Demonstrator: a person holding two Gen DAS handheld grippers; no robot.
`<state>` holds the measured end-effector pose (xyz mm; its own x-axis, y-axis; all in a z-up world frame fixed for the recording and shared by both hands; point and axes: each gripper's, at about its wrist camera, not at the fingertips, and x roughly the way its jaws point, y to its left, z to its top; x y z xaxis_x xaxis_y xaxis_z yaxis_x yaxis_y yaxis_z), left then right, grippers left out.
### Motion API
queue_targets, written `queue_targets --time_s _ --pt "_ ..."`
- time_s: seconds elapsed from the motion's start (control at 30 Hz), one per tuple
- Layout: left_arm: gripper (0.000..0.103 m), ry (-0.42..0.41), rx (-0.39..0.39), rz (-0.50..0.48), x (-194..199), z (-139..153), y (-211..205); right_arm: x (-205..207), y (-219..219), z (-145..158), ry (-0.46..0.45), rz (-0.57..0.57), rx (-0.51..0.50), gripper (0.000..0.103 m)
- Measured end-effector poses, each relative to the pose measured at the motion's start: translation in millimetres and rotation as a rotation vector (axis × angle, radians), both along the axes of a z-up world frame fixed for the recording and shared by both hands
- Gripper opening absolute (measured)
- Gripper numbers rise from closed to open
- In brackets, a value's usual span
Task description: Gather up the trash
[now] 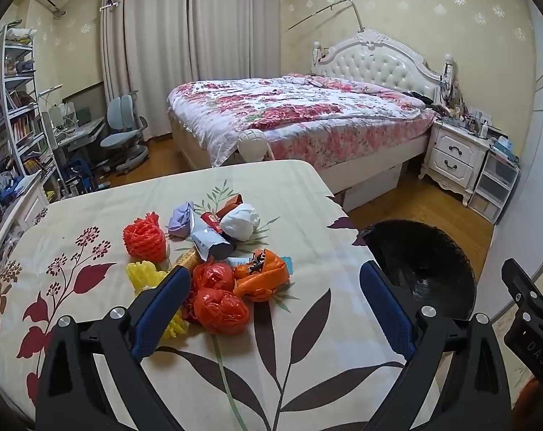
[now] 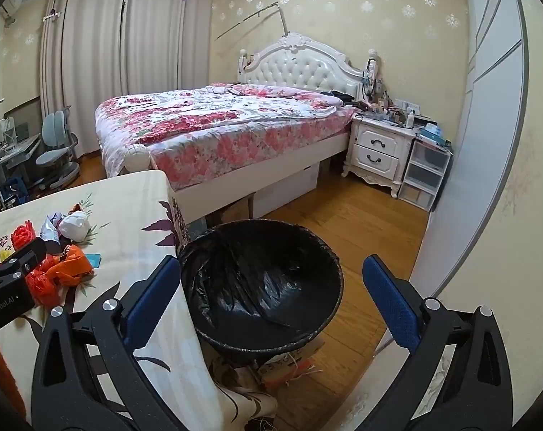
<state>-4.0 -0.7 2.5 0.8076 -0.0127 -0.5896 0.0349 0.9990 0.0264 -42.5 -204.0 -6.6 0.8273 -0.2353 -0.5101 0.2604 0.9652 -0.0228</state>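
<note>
The table, under a leaf-print cloth, carries a trash heap mid-surface, nearer its right edge. Just off that edge stands the black-lined bin, on the floor. Left gripper hangs over the heap's near side, jaws spread wide, gripping nothing. Right gripper hovers above the bin, equally wide, empty too.

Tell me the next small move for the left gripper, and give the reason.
Probably ease the left gripper forward and down around the nearest red plastic ball, then close. Both grippers are open and hold nothing, the trash pile still lies on the tablecloth, and that ball sits closest, between the left gripper's fingers. The black-lined bin waits beside the table.
</note>
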Motion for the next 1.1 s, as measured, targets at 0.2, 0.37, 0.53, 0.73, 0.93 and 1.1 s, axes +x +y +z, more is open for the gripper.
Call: queue_targets --time_s 0.2,0.37,0.53,0.73,0.93,1.1 --pt "0.094 0.003 -0.003 -0.003 -0.1 0.5 0.6 -2.9 1.8 -2.6 0.001 -0.001 -0.004 0.099" --pt "0.094 0.003 -0.002 -0.003 -0.4 0.5 0.7 -2.4 -1.0 -4.1 0.002 -0.004 -0.002 0.099" --pt "0.094 0.003 -0.002 -0.003 0.3 0.7 1.0 -1.8 -1.1 -4.0 0.004 -0.004 -0.003 0.099" --pt "0.094 0.004 -0.002 -0.004 0.4 1.4 0.3 -2.0 -2.9 -4.9 0.003 -0.005 -0.002 0.099" --pt "0.094 0.004 0.001 -0.002 0.2 1.8 -0.7 -2.0 -3.3 -4.3 0.004 -0.005 -0.001 0.099" --pt "0.094 0.003 0.001 -0.003 0.1 1.9 -0.9 -2.5 -4.1 -4.9 0.004 -0.006 -0.001 0.099"
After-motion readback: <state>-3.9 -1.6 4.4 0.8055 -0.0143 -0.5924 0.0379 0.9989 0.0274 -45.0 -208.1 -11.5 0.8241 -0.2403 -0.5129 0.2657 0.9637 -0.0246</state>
